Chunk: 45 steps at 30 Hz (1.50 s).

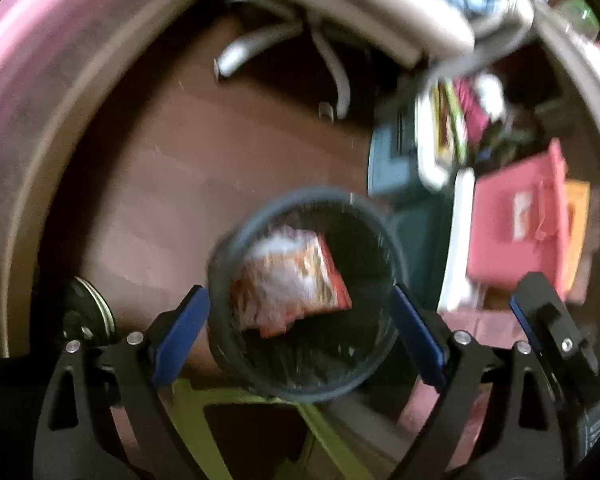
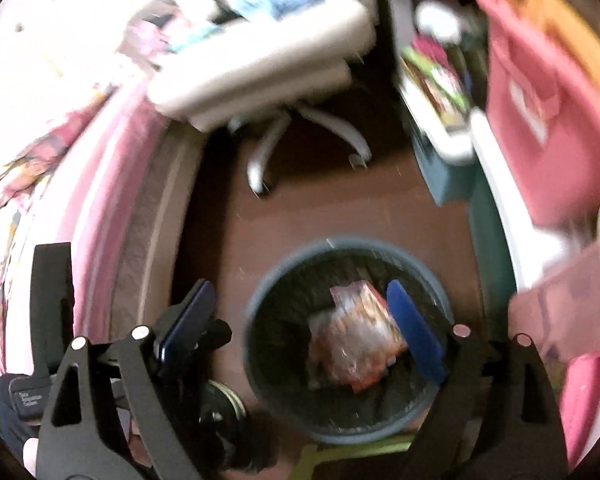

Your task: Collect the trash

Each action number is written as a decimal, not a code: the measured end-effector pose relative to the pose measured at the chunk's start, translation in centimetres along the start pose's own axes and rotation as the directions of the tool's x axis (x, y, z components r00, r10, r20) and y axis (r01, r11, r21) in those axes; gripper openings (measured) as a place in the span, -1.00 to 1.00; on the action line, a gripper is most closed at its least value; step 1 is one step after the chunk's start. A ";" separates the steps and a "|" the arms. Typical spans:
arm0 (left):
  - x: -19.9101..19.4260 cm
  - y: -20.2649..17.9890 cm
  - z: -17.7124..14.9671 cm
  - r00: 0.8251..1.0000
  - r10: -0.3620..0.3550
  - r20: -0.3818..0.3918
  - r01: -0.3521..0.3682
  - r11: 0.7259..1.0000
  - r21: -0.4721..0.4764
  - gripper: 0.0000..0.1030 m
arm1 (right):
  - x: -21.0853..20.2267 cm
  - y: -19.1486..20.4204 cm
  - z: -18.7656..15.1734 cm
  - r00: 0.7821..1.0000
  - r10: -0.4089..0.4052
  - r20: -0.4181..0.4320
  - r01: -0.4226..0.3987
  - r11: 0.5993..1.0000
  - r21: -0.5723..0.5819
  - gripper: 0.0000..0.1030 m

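A round dark mesh waste bin (image 1: 260,384) stands on the brown floor, seen from above. A crumpled red and white snack wrapper (image 1: 288,280) lies inside it. My left gripper (image 1: 300,336) is open and empty, its blue pads (image 1: 182,334) spread to either side of the bin. In the right wrist view the same bin (image 2: 284,412) holds the wrapper (image 2: 354,346). My right gripper (image 2: 300,332) is open and empty above the bin. Both views are blurred by motion.
A grey office chair (image 2: 284,64) with a star base stands beyond the bin. A pink bed edge (image 2: 100,184) runs along the left. Red and orange boxes (image 1: 520,220), a teal box (image 2: 444,176) and clutter sit at the right. A green object (image 1: 236,404) lies below the bin.
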<state>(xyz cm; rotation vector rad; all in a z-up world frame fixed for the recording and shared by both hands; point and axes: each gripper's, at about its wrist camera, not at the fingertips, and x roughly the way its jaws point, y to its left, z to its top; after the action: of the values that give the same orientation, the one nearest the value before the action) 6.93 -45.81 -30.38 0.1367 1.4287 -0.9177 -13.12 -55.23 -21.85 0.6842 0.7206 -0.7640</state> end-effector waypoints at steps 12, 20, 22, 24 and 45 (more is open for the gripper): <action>-14.5 3.5 -1.1 0.912 0.084 0.401 -0.038 0.992 -0.120 0.77 | -8.7 10.9 2.1 0.962 0.194 0.192 -0.141 0.956 -0.257 0.80; -25.0 8.3 -3.6 0.811 0.195 0.552 -0.071 0.968 -0.239 0.77 | -14.2 19.5 2.4 0.898 0.383 0.217 -0.265 0.865 -0.427 0.87; -27.7 10.2 -4.6 0.780 0.232 0.582 -0.065 0.954 -0.293 0.77 | -15.1 21.6 1.9 0.880 0.428 0.208 -0.292 0.831 -0.473 0.89; -29.9 11.5 -5.5 0.753 0.272 0.599 -0.073 0.939 -0.335 0.78 | -15.4 22.1 1.7 0.875 0.438 0.205 -0.299 0.823 -0.483 0.89; -45.1 24.5 -20.3 0.506 0.661 0.554 -0.079 0.676 -0.733 0.89 | -20.2 42.3 -8.8 0.711 0.690 -0.137 -0.556 0.432 -0.710 0.89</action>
<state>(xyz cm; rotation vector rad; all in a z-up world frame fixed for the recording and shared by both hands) 11.69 3.12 -5.21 -0.4150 0.6913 0.0173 7.27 -18.34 0.55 0.1066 0.4689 0.2025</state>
